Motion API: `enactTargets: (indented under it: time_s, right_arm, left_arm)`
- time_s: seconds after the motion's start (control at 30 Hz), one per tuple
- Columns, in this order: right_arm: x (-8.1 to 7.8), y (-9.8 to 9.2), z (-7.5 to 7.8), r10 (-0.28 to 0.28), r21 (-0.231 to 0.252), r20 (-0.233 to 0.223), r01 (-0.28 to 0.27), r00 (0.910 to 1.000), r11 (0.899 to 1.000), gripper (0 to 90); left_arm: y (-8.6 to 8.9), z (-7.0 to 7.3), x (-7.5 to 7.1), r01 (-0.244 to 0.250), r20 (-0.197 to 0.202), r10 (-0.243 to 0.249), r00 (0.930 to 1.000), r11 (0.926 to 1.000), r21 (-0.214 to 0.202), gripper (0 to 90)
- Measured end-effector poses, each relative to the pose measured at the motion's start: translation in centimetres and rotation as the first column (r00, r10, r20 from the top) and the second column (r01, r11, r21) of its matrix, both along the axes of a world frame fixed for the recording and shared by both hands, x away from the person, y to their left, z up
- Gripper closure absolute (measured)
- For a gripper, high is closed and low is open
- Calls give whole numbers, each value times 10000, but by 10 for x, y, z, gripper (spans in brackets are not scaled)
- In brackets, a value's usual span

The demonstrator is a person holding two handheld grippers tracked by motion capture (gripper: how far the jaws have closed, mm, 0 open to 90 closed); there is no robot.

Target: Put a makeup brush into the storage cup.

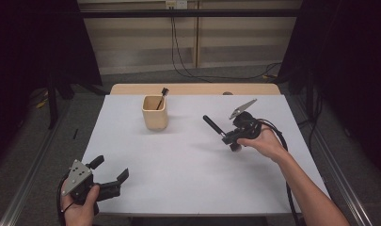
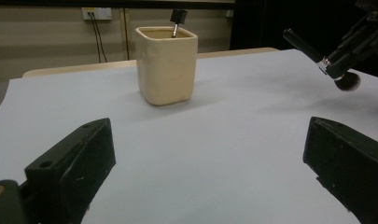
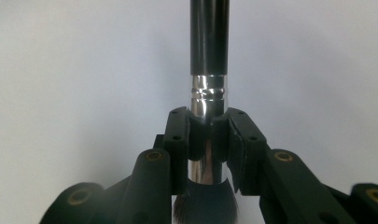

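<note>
Right gripper point(image 1: 233, 136) is clamping a makeup brush point(image 1: 216, 128) by its silver collar above the table's point(image 1: 188, 179) right half — left gripper point(image 1: 110, 169) is resting agape, near-left corner.

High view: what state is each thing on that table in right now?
Beige cup: upright, a small brush leaning inside.
Makeup brush: off the table, handle towards the cup.
Right gripper: shut on the makeup brush's silver ferrule.
Left gripper: open, holding nothing.
</note>
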State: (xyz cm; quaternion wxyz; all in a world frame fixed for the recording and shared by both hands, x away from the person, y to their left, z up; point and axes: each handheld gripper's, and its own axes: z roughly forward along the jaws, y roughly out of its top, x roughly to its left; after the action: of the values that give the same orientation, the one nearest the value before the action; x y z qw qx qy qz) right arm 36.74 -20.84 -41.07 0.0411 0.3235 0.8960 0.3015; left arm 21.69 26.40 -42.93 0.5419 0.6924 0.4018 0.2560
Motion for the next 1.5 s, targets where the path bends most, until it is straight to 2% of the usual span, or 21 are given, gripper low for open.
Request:
enactTargets:
  time_s: [0.1,0.27,0.5,0.6,0.7,0.8,0.87,0.93,1.0,1.13,1.23,1.5]
  right_arm:
    - [-4,-1,3,4,332,353,-16,9994,9994,718]
    - [-10,-5,6,-401,998,673,333,9969,9945,718]
    - [-17,-10,2,-885,1679,1495,629,9848,9838,718]
    - [-21,-13,3,-893,2184,1829,481,9791,9747,718]
    - [-26,-12,5,-641,2549,1980,118,9781,9669,718]
    - [-32,-7,7,-259,2749,2098,-335,9774,9609,718]
    - [-34,-3,8,-18,2609,2159,-559,9764,9638,717]
    - [-36,0,9,160,2858,2108,-772,9774,9552,718]
    - [-39,4,11,389,2873,2161,-1016,9756,9525,717]
    - [-45,9,14,651,2978,2160,-1293,9742,9458,718]
    - [-48,9,16,722,3227,2071,-1378,9757,9364,718]
    - [-56,17,15,1259,3129,1941,-1830,9729,9320,718]
  left_arm:
    - [0,0,1,35,-16,-35,10000,10000,67,21]
    - [-1,0,1,80,-12,-80,10000,9999,68,21]
    - [0,0,2,65,-91,-64,9999,9999,93,20]
    - [0,1,2,53,-199,-52,9998,10000,51,20]
    - [-1,0,3,136,-324,-137,9994,9999,-26,19]
    - [-3,1,4,368,-250,-369,9990,9993,-19,17]
    - [-5,2,4,522,-187,-523,9985,9986,-41,17]
    - [-7,3,4,611,-156,-611,9980,9981,-62,17]
    - [-9,3,5,698,-152,-699,9974,9976,-25,17]
    - [-12,4,6,826,-174,-827,9964,9966,-37,17]
    - [-14,6,7,1028,-123,-1027,9946,9947,49,17]
    - [-26,13,8,1657,37,-1658,9862,9861,71,17]
